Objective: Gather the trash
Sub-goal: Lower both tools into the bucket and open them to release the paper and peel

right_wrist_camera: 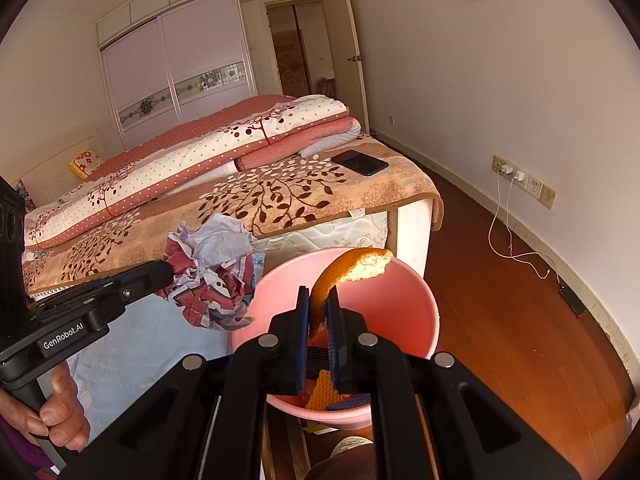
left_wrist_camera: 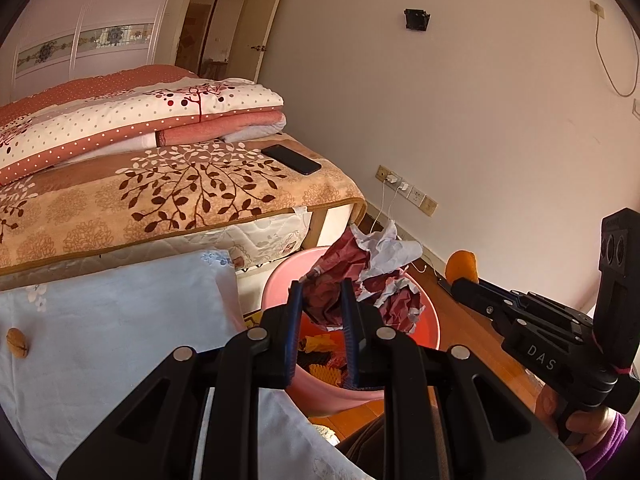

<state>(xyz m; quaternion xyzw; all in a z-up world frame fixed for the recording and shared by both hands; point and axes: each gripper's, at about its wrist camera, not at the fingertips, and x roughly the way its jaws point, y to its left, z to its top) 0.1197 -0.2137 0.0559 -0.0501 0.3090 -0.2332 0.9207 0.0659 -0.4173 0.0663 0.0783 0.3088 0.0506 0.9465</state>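
Left gripper (left_wrist_camera: 322,286) clamped on a crumpled red-and-white paper wad (left_wrist_camera: 360,276), jaws part-way apart with the wad filling the gap, held just above the pink bin (left_wrist_camera: 424,332). Right gripper (right_wrist_camera: 318,294) pinched almost fully closed on a curl of orange peel (right_wrist_camera: 352,266), also over the bin's mouth, peel arching up and to the right past the fingertips. Inside the bin, some yellow and dark scraps at the bottom. Bin standing on the wood floor (right_wrist_camera: 520,312) against the foot of the bed (right_wrist_camera: 280,196). Left of the bin, a pale blue cloth (left_wrist_camera: 120,312) with a walnut (left_wrist_camera: 18,343) lying on it near its left edge. A hand (right_wrist_camera: 60,412) wrapped round the left gripper's handle, purple sleeve at the wrist. Farther on, a leaf-patterned blanket over the bed, a black phone (right_wrist_camera: 359,163) lying near its corner, folded quilts (left_wrist_camera: 140,120) stacked behind. Along the right wall, sockets (right_wrist_camera: 520,180) with white chargers and a cable trailing to the floor. At the far end, a wardrobe (right_wrist_camera: 176,72) and an open doorway (right_wrist_camera: 304,48).
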